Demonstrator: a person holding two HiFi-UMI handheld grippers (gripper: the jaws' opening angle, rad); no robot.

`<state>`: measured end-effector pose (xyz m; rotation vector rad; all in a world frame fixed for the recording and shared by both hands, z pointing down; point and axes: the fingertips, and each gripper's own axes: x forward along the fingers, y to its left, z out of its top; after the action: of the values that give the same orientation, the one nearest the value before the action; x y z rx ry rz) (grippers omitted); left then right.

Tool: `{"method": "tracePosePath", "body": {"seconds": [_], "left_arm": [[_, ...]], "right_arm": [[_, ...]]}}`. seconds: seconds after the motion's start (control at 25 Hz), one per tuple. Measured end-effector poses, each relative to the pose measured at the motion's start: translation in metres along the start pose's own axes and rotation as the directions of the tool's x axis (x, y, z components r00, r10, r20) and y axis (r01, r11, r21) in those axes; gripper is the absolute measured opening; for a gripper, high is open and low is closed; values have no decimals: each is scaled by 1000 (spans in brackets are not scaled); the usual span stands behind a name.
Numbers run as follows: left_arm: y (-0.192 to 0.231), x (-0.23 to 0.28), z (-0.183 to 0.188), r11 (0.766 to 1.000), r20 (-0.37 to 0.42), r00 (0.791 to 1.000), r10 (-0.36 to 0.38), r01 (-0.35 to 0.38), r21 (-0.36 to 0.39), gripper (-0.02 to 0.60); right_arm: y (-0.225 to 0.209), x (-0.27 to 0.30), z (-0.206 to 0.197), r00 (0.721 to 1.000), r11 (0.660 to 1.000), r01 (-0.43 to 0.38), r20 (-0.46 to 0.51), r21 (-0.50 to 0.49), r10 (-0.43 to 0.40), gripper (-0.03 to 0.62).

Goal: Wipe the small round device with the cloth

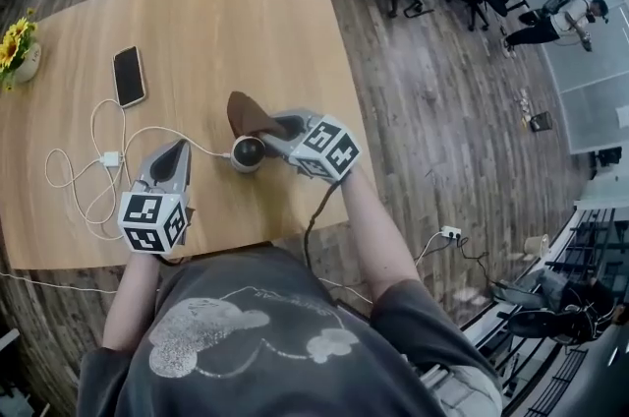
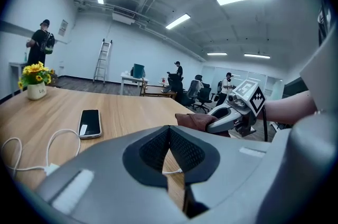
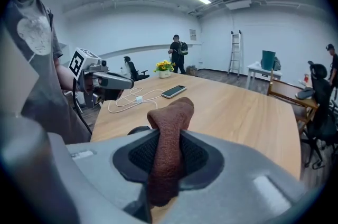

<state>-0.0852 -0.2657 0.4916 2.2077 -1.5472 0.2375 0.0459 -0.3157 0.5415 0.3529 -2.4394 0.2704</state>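
Right hand-held gripper point(image 1: 278, 126), clamping the cloth point(image 1: 249, 113), sits just right of the round device point(image 1: 247, 152); left hand-held gripper point(image 1: 179, 149), closed and empty, lies farther off.

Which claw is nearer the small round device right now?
Right. The right claw, clamped on the cloth, sits right beside the small round device. The left claw, shut and empty, lies farther off to the device's left.

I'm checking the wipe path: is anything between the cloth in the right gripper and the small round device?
Nothing visible. The cloth sits right beside the device; the white cable runs off the other way.
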Motion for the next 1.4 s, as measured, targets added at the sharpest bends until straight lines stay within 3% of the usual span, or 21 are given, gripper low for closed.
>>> {"method": "tracePosePath", "body": {"seconds": [0.36, 0.72, 0.92, 1.08, 1.2, 1.28, 1.4], "left_arm": [[10, 2, -6, 995, -7, 995, 98, -98, -21, 18], [13, -6, -12, 989, -20, 989, 143, -144, -30, 18], [16, -11, -11, 990, -19, 990, 140, -140, -33, 18], [17, -9, -12, 993, -12, 994, 110, -110, -32, 18], [18, -11, -12, 996, -8, 997, 81, -82, -31, 18], [17, -11, -11, 998, -8, 998, 57, -57, -30, 18], [14, -9, -10, 1000, -15, 1000, 9, -9, -14, 18]], "right_arm": [[-4, 30, -25, 985, 986, -166, -51, 3, 166, 80], [-8, 48, -64, 972, 989, -149, -184, -10, 145, 80], [-14, 42, -63, 984, 999, -42, -176, -3, 41, 80], [-29, 20, -53, 981, 986, 153, -131, 62, -144, 80], [-33, -12, -26, 946, 927, 315, 11, 201, -324, 80], [-24, -31, -7, 915, 891, 344, 107, 296, -389, 80], [-4, -46, 13, 888, 870, 349, 175, 349, -426, 80]]}}
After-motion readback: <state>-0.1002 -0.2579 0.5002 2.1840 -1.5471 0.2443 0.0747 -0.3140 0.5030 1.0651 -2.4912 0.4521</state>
